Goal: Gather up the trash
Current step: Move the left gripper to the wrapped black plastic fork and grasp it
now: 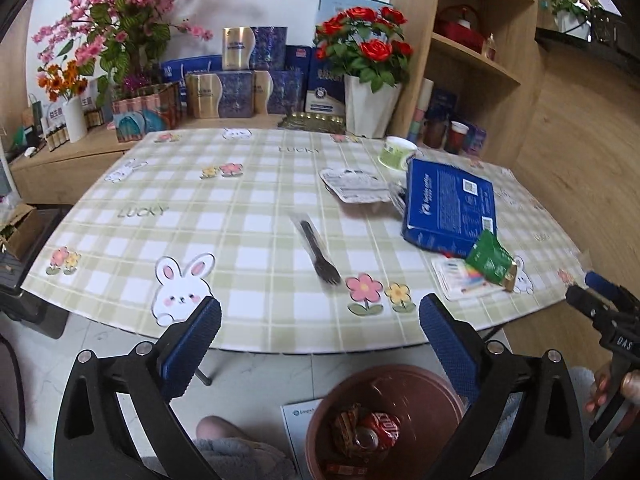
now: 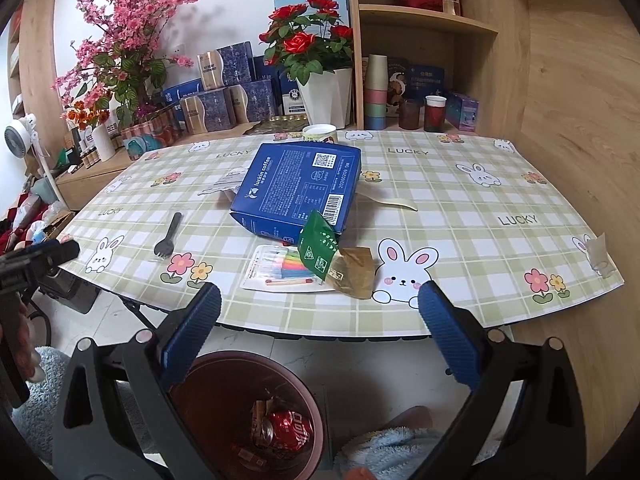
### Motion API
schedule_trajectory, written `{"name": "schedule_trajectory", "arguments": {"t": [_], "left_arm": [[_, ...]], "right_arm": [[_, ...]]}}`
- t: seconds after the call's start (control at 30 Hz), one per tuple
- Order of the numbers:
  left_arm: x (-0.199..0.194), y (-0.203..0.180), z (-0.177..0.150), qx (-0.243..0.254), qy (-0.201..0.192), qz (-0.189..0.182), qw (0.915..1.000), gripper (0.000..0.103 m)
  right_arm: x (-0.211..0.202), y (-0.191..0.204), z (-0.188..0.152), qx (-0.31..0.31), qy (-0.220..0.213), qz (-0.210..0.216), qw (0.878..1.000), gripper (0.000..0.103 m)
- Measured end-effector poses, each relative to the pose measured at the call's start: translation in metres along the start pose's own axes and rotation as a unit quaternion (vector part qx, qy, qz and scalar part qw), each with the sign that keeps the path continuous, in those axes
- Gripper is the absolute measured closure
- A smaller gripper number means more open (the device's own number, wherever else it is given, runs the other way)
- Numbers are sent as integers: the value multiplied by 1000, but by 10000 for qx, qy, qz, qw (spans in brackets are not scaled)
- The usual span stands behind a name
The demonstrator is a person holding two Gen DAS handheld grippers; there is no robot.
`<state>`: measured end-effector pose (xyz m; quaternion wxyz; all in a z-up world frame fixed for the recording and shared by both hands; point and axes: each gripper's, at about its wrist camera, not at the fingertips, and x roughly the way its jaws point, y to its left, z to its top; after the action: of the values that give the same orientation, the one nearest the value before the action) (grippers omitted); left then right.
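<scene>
My left gripper (image 1: 320, 320) hangs open and empty over the near table edge, above a brown bin (image 1: 434, 384) on the floor. A crushed red can (image 1: 380, 428) and wrappers lie inside the bin. On the table lie a black fork (image 1: 316, 252) in clear wrap, a crumpled foil lid (image 1: 356, 186), a blue coffee box (image 1: 448, 208) and a green packet (image 1: 490, 260). My right gripper (image 2: 320, 312) is open too, empty, just short of the green packet (image 2: 318, 248) and the marker pack (image 2: 280, 268), with the bin (image 2: 224, 360) below it.
A green paper cup (image 2: 320, 133) and a cream spoon (image 2: 394, 202) sit behind the box (image 2: 300, 184). A clear plastic scrap (image 2: 598, 256) lies at the table's right corner. Flower pots, boxes and shelves line the far side. A person's knees are beside the bin.
</scene>
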<state>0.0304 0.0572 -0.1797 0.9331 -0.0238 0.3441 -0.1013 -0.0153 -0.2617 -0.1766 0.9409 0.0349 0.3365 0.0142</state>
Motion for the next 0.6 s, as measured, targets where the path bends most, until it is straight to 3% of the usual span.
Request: {"name": "schedule_trajectory", "arguments": {"t": [0.3, 0.6], "left_arm": [[6, 3, 9, 31, 56, 55, 10000, 6], [29, 1, 13, 22, 244, -113, 9996, 6]], "right_arm": [[8, -5, 1, 96, 65, -15, 9999, 6], [30, -10, 1, 153, 206, -14, 9997, 6]]}}
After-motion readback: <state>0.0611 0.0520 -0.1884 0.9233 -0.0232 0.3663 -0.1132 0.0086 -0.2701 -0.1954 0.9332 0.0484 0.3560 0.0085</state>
